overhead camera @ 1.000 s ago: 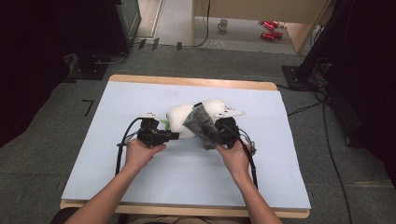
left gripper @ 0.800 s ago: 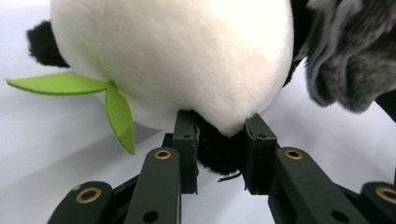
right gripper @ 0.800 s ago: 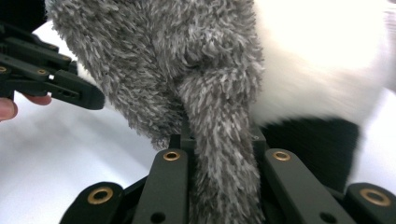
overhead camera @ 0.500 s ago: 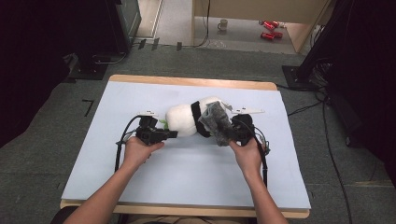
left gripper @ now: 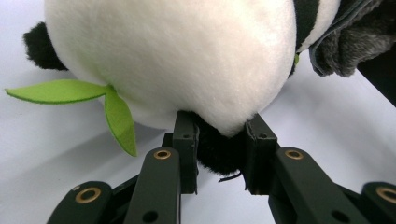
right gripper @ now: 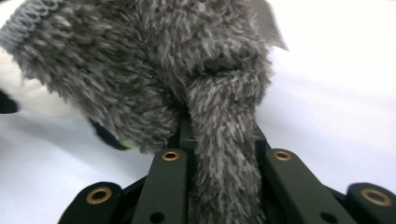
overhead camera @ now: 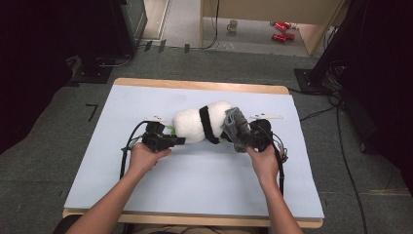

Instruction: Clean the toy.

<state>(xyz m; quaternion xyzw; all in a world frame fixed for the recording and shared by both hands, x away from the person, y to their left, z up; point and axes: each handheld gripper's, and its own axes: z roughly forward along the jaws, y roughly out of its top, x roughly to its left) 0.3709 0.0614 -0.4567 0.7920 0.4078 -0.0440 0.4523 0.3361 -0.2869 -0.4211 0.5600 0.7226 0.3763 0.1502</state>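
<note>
The left gripper (left gripper: 219, 154) has its two black jaws squeezed on a black fuzzy bit at the bottom of the soft white and black panda toy (left gripper: 187, 56). The gap between the jaws is narrow, with that dark fluff pinched in it. In the high view this gripper (overhead camera: 176, 141) sits at the left end of the panda toy (overhead camera: 195, 124), held in the person's left hand (overhead camera: 143, 158).

The right gripper (right gripper: 224, 140) has its jaws closed tight on a fold of the fluffy grey knitted sock (right gripper: 140, 70). The grey fluff fills the space between the jaws. In the high view this gripper (overhead camera: 248, 139) is at the right end of the toy, held in the person's right hand (overhead camera: 263, 163), and the grey sock (overhead camera: 236, 127) touches the toy's right end.

A green felt leaf (left gripper: 70, 93) sticks out from the toy on the left gripper's side.

The toy lies in the middle of the light blue mat (overhead camera: 195, 185) on the wooden table (overhead camera: 195, 84)
</note>
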